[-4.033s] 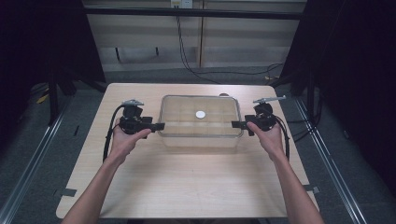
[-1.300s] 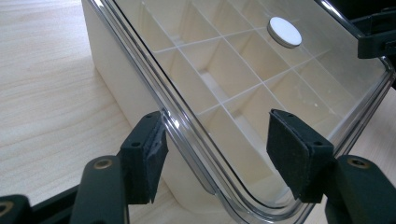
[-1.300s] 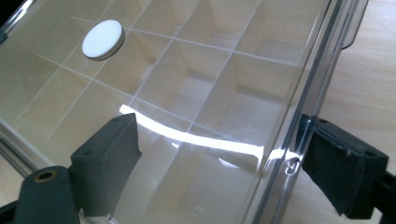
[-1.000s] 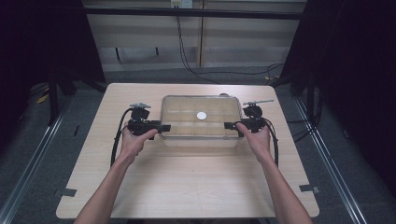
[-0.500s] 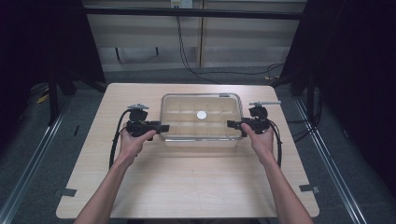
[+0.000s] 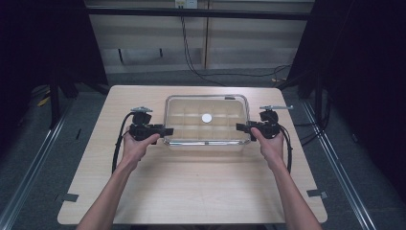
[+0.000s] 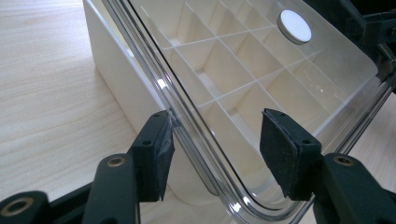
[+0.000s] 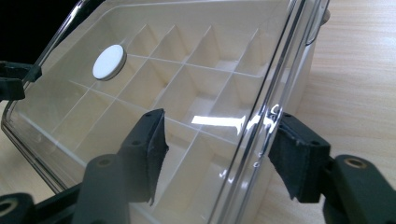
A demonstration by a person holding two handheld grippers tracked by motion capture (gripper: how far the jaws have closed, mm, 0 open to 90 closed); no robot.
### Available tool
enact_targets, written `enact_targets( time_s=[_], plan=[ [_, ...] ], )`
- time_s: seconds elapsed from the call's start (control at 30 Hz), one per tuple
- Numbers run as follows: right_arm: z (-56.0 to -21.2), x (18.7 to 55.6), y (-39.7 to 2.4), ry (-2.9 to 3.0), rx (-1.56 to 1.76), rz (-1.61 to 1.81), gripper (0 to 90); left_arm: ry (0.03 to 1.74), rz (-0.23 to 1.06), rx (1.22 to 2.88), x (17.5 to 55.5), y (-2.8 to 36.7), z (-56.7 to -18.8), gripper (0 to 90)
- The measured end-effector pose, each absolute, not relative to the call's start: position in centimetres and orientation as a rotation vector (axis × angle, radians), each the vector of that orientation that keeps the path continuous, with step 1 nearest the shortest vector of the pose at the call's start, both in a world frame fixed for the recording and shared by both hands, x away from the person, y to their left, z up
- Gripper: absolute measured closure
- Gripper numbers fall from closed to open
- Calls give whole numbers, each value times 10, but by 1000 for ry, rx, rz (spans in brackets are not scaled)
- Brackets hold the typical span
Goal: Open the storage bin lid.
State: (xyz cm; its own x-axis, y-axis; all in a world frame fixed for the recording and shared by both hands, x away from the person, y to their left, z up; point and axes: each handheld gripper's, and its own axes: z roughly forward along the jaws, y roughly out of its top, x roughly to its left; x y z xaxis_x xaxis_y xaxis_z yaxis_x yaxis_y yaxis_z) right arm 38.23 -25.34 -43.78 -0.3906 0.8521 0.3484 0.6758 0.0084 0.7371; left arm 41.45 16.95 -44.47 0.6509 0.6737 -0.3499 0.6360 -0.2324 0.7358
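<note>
Clear lid [image 6: 207,120] edges between both closing grippers, left gripper [image 6: 166,131], right gripper [image 6: 239,127]; pads unclamped.

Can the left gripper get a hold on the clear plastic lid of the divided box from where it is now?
Probably yes: the left gripper already straddles the clear plastic lid's edge, nothing between.

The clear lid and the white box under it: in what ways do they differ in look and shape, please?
The clear lid is see-through; the white box is opaque. The clear lid is a flat sheet with a round white disc on it; the white box is deep and split into compartments. The clear lid's rim overhangs the white box's walls. Both are rectangular.
</note>
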Motion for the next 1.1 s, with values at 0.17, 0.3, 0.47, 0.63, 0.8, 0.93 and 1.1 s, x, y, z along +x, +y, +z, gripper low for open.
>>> enact_targets(
  time_s=[0.17,0.3,0.47,0.63,0.8,0.93,1.1],
  plan=[
    [-436,380,-255,2076,1599,1350,435,1022,37,1931,415,172,-445,476],
    [-435,379,-257,2085,1585,1409,470,1018,51,1934,413,175,-443,507],
    [-437,379,-257,2101,1573,1418,488,1028,69,1931,412,177,-443,526],
    [-437,377,-257,2110,1570,1431,506,1022,73,1926,411,178,-441,541],
    [-436,376,-260,2098,1575,1448,530,1009,78,1923,409,179,-439,581],
    [-436,374,-261,2098,1581,1454,543,996,82,1919,408,181,-437,599],
    [-437,373,-260,2111,1569,1453,558,988,93,1918,406,184,-435,630]
  ],
)
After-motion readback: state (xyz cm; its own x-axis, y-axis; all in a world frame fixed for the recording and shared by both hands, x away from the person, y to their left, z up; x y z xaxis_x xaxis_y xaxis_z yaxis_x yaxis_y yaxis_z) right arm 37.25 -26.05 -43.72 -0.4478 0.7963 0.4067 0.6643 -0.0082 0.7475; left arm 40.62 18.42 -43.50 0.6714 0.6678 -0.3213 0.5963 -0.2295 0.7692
